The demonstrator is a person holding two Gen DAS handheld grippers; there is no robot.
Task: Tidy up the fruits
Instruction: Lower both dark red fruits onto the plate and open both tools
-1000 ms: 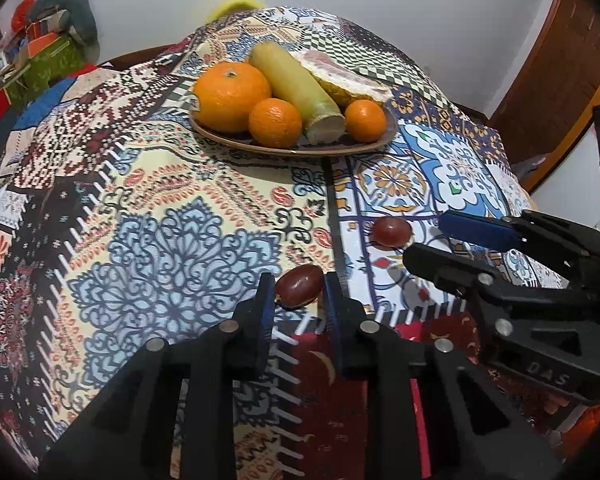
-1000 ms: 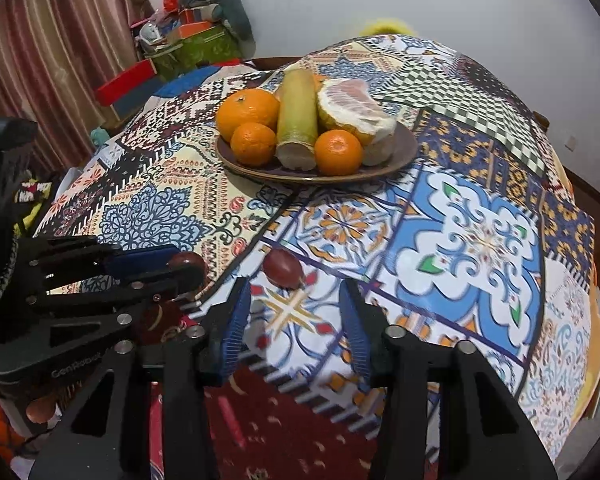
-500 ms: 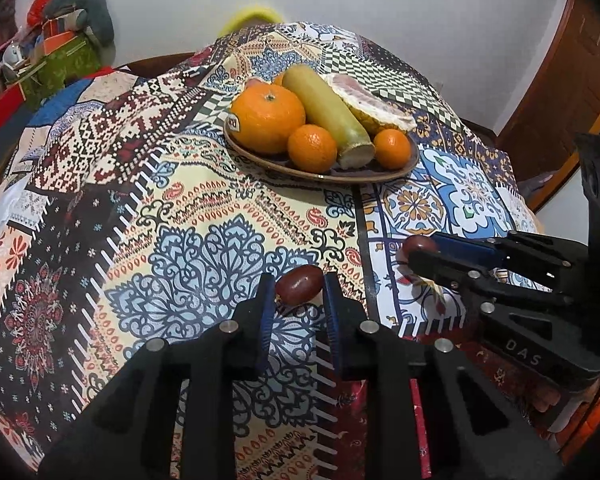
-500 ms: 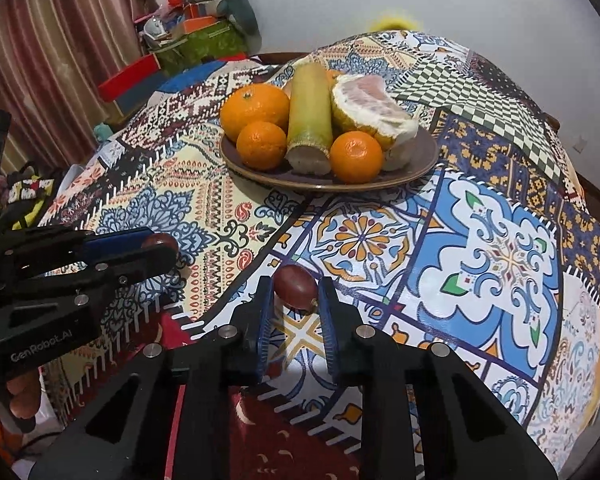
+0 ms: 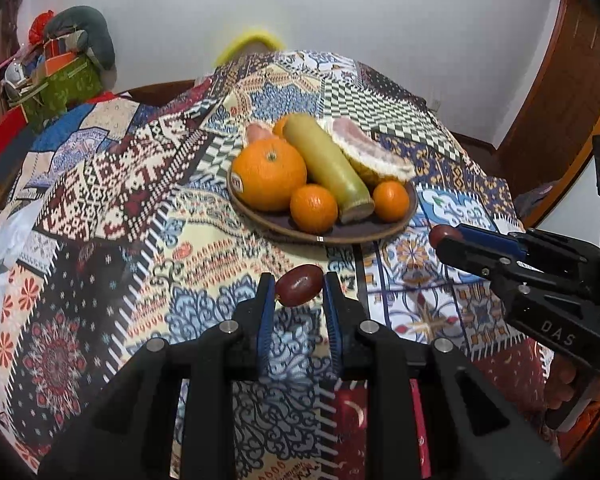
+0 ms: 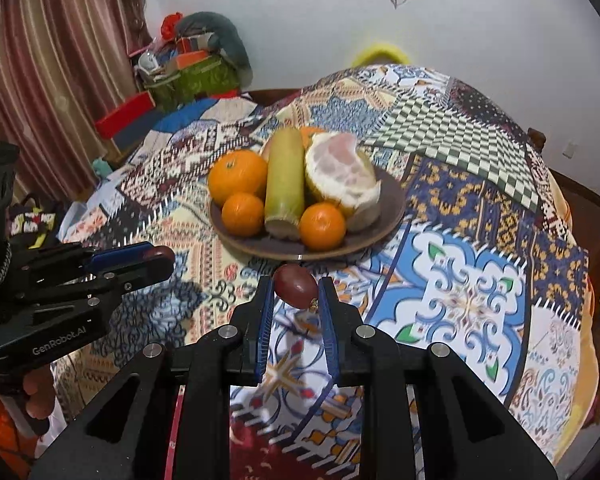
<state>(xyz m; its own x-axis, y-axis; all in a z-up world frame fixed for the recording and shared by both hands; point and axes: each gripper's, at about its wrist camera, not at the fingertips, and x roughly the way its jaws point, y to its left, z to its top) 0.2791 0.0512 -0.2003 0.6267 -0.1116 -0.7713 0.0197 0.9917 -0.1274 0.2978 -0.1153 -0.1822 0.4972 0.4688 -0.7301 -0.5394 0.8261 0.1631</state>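
Note:
My left gripper (image 5: 299,287) is shut on a dark red oval fruit (image 5: 299,285), held above the patterned tablecloth just in front of the brown plate (image 5: 320,233). My right gripper (image 6: 294,289) is shut on a second dark red fruit (image 6: 295,285), also held just short of the plate (image 6: 256,242). The plate holds a big orange (image 5: 269,174), two small oranges (image 5: 313,207), a green sugarcane piece (image 5: 326,166) and a peeled pomelo (image 5: 370,156). Each gripper shows in the other's view: the right one (image 5: 440,237) with its fruit, and the left one (image 6: 158,258).
The round table (image 6: 480,292) is covered with a patchwork cloth. A heap of boxes and a grey cushion (image 6: 196,60) stands at the back left by a curtain. A wooden door (image 5: 560,92) is at the right. A yellow chair back (image 5: 252,42) is behind the table.
My right gripper closed on the second red fruit and lifted it. Both grippers have risen and moved forward toward the plate, each carrying its fruit.

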